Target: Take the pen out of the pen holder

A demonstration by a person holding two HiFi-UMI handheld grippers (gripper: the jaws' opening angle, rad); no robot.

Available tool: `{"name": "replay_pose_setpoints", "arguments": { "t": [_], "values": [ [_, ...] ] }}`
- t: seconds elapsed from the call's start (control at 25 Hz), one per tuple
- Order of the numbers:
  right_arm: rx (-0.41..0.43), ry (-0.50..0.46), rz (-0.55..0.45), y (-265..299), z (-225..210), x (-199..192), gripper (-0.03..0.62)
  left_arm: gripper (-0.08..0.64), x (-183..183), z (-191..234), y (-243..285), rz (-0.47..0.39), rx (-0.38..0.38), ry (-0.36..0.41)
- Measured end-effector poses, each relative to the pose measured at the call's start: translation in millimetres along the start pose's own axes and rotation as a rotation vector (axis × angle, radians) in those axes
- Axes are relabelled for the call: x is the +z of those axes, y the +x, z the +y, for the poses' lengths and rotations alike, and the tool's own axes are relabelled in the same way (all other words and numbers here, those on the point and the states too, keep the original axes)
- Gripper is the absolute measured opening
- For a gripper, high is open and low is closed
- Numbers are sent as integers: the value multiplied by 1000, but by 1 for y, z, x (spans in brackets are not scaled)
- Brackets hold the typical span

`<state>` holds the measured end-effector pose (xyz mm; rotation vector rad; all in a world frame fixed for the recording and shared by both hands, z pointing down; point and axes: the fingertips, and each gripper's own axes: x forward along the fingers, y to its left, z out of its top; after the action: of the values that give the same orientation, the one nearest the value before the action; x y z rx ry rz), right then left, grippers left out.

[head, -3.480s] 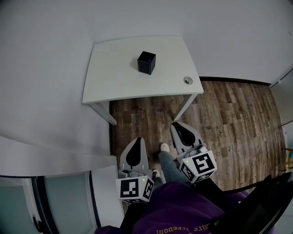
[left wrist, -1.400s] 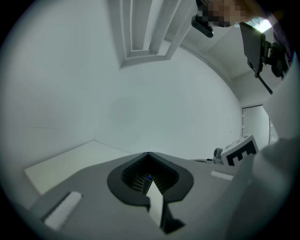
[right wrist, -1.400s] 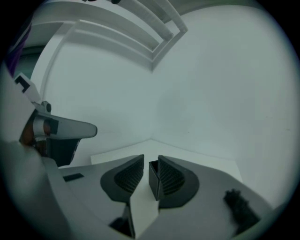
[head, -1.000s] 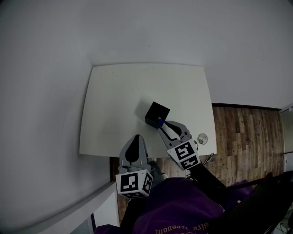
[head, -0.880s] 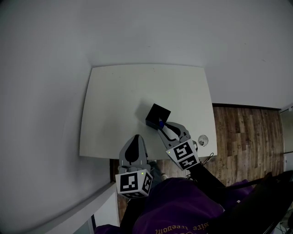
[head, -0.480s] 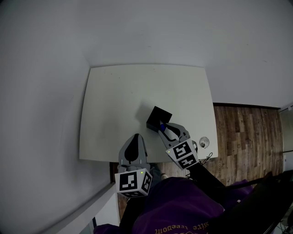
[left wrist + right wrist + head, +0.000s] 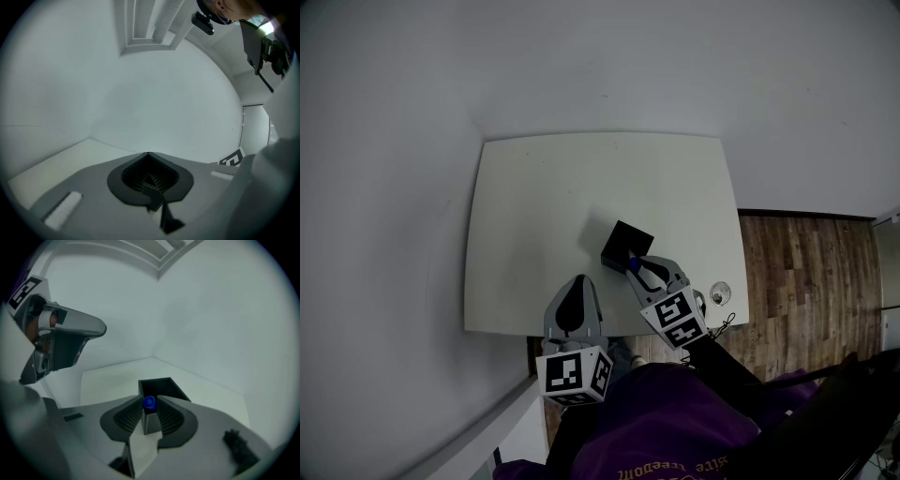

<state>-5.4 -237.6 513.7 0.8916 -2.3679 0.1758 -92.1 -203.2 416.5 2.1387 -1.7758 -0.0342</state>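
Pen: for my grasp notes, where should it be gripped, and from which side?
Grip the pen by its blue top, the only part showing above the pen holder rim, coming from above on the near side; it stands roughly upright. The right gripper is closed there.

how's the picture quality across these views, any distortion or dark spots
Head view: fisheye bows the table edges, light dim and flat. Left gripper view: black round vignette, left gripper up close looks soft. Right gripper view: same vignette, pen is fairly sharp.
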Motion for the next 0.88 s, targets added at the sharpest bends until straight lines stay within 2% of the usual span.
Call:
{"name": "replay_pose_setpoints", "arguments": {
  "t": [0.88],
  "values": [
    [-23, 15, 1, 0, -17, 12, 78, 6, 7, 4, 5, -17, 0, -3]
  ]
}}
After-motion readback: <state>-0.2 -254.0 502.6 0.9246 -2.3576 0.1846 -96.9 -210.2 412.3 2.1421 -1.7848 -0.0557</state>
